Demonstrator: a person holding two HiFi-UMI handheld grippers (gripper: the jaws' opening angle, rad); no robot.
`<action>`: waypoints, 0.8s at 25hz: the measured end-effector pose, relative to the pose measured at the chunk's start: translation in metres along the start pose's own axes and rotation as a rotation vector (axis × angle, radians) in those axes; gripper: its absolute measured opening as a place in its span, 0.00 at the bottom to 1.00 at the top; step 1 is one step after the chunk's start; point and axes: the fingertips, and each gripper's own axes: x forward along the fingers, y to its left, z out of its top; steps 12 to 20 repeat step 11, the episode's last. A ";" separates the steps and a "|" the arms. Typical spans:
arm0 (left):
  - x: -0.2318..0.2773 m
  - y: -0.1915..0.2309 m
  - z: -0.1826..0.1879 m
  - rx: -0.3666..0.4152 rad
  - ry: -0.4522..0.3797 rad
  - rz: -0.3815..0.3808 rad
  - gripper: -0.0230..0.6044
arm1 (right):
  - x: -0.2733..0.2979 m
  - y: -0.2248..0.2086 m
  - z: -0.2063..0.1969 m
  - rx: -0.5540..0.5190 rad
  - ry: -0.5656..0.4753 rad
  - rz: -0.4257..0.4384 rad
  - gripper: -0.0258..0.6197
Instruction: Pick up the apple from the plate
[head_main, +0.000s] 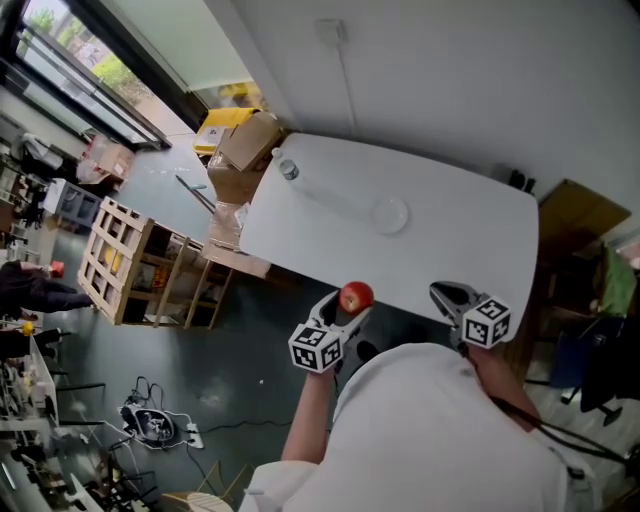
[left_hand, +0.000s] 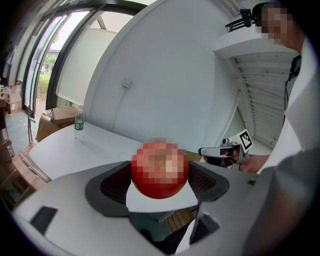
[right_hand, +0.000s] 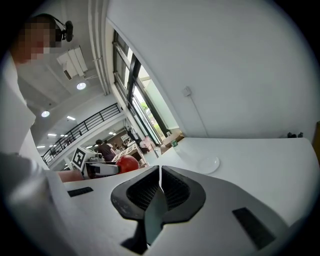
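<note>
The left gripper is clamped on the apple: the red fruit sits between the two ribbed pads, with a pad touching each side. The apple is clear of the table, held in the air short of its near edge and close to the person's body. The plate lies well ahead of the left gripper, near the middle of the table, and carries nothing. A bottle stands farther ahead and to that gripper's left, near the table's far corner. The right gripper has its jaws pressed together with nothing between them. It is held about level with the left gripper, to its right, also short of the table edge. Judgement: the pick-up step appears complete, since the apple is off the plate and carried by the left gripper alone. The next move calls only for a steady hold. The fruit is round and smooth, so any slackening of the jaws could let it roll out. The right gripper has no part in this.
</note>
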 end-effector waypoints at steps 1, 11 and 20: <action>0.000 0.000 0.001 0.002 -0.003 0.003 0.61 | 0.001 0.000 0.002 -0.002 -0.002 0.003 0.10; 0.002 -0.007 0.010 0.003 -0.035 0.015 0.61 | -0.003 -0.006 0.009 0.008 -0.027 0.010 0.10; 0.002 -0.007 0.010 0.003 -0.035 0.015 0.61 | -0.003 -0.006 0.009 0.008 -0.027 0.010 0.10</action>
